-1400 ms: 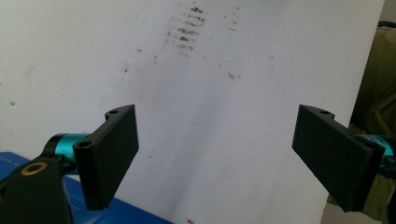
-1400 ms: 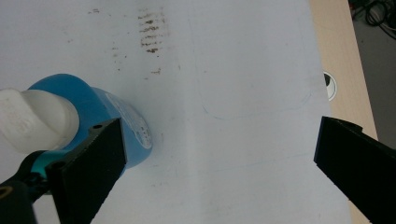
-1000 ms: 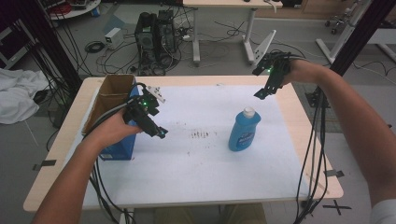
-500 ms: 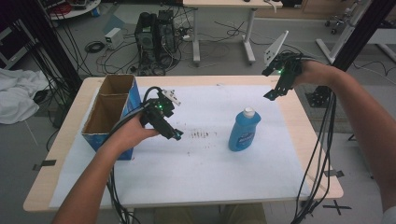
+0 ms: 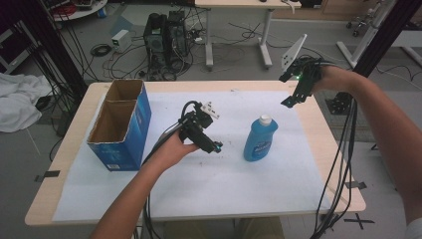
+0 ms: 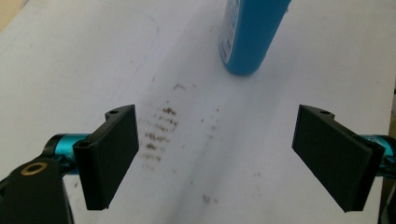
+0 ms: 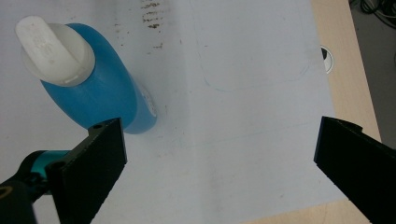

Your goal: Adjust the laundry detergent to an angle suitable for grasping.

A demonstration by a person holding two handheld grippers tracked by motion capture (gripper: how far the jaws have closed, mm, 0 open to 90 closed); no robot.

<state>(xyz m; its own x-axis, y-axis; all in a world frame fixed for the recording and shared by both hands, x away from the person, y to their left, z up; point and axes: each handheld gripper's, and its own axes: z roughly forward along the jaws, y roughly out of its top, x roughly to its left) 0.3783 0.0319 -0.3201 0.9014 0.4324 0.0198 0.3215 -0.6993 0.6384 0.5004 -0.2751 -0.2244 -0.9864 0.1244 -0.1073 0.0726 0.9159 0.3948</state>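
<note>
Table (image 5: 328,164): covered by a white sheet (image 5: 209,184), seen whole from the high view. Cardboard box (image 5: 119,124), blue outside, 2 open compartments, stood at the left edge of the sheet. Blue bottle (image 5: 260,138) with white cap stood upright right of centre, held by neither gripper.

Left gripper (image 5: 211,144): low over mid-sheet, just left of the bottle. Jaws spread wide in the left gripper view (image 6: 215,158), nothing between them. Bottle (image 6: 252,32) cut off at the top there, cap out of frame. Brown smudges (image 6: 159,126) on the sheet plain here, faint from above.

Right gripper (image 5: 293,97): raised over the far right corner, well apart from the bottle. Jaws wide apart in the right gripper view (image 7: 219,172), empty. Bottle (image 7: 93,88) seen from above, cap visible; label print too small to read.
</note>
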